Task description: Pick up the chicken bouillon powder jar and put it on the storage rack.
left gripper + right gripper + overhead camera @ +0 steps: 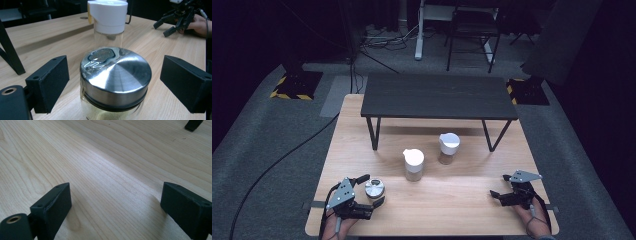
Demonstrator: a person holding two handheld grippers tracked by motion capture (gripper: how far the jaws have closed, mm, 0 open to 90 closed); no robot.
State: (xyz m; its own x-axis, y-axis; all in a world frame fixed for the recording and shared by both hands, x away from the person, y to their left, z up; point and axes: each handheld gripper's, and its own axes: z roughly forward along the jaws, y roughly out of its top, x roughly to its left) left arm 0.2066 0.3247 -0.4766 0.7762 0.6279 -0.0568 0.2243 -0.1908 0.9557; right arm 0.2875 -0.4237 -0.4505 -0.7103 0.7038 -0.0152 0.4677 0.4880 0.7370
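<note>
The glass jar with the steel lid is standing upright near the front left corner of the bench, and in the high view it is showing as a small round silver disc. A clear window in the lid is reflecting light, and yellowish contents are showing through the glass below the rim.

The left gripper is sitting around this jar, its jaws spread with one black pad on each side of the lid. In the left gripper view clear gaps are showing between both pads and the steel, so nothing is being pinched.

Just beyond the jar, toward the middle of the bench, a glass jar with a white spouted lid is standing upright; in the high view it is at. A second white-lidded jar is standing a little farther back and to the right, close to the legs of the small dark table that is resting on the back half of the bench.

The right gripper is lying low near the front right corner, well apart from all three jars. Its jaws are spread wide over bare wood, holding nothing.
</note>
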